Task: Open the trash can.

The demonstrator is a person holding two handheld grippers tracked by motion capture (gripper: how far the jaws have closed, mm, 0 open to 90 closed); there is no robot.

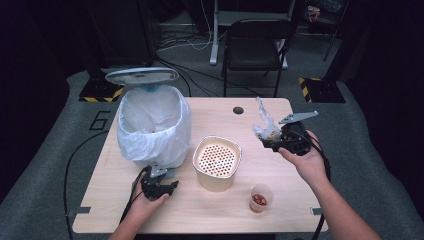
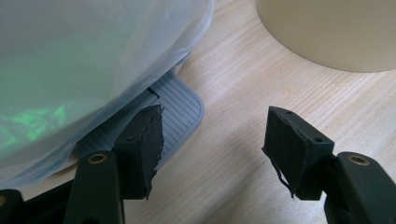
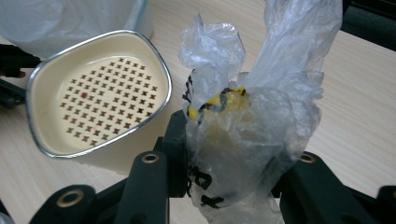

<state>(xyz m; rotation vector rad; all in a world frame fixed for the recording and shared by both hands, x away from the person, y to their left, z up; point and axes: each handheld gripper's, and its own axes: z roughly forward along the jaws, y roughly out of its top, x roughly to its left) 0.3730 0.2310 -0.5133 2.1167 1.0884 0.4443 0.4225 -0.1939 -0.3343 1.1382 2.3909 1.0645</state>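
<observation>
Right gripper (image 3: 233, 186) clamped on crinkled clear plastic wrapper (image 3: 252, 116); left gripper (image 2: 210, 144) wide open, empty, by ribbed pedal (image 2: 180, 109). Perforated cream container (image 1: 216, 162) centre-frame.

Your left gripper (image 2: 212, 144) has black ribbed pads (image 2: 292, 142) with brass screws behind them. Your right gripper (image 1: 272, 140) is black too, a grey three-cornered plate (image 1: 298, 117) on top, a cable (image 1: 324, 165) trailing behind.

wrapper (image 3: 243, 140): contents blurred, unclear | cup (image 1: 260, 197): red bits too small to identify
</observation>
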